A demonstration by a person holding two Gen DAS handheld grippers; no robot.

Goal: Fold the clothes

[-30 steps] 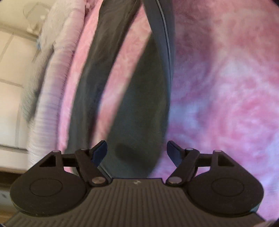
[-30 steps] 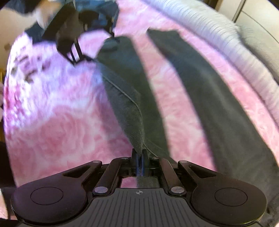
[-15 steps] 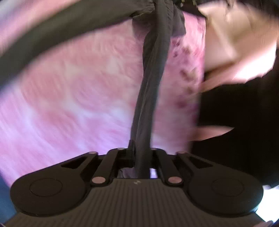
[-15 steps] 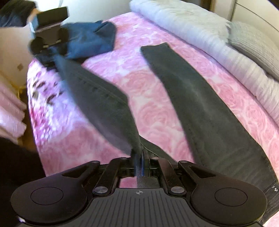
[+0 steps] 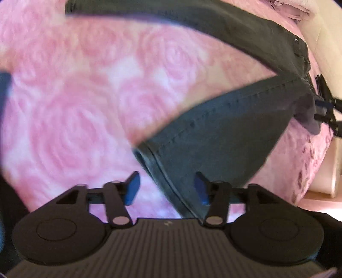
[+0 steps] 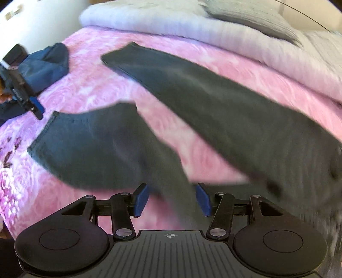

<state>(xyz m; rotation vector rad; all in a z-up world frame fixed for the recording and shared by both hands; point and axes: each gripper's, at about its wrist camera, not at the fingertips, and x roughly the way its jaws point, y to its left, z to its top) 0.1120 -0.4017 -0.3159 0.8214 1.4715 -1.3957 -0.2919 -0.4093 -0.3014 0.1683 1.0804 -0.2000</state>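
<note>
Dark grey trousers [image 5: 224, 132] lie on the pink rose bedspread [image 5: 85, 107], the legs spread in a V. My left gripper [image 5: 166, 188] hovers over the hem of the near leg [image 5: 149, 156]. Its jaws are opening, and cloth lies between the blue pads without being pinched. In the right wrist view the near leg [image 6: 96, 145] lies slack and the far leg [image 6: 213, 102] lies flat. My right gripper [image 6: 172, 200] is at the crotch end. Its jaws are opening, with fabric between them and nothing pressed. Each gripper shows in the other's view: the right gripper [image 5: 327, 107] and the left gripper [image 6: 27, 100].
A crumpled blue garment [image 6: 47, 66] lies at the far left of the bed. A pale rolled duvet [image 6: 235, 38] and a grey pillow [image 6: 252, 17] run along the far side. The bed's edge with a cream wall [image 5: 320, 32] is to the right in the left wrist view.
Both grippers were shut on the near trouser leg half a second ago and have let it go. The leg has dropped onto the bedspread. My left gripper has rolled and shifted.
</note>
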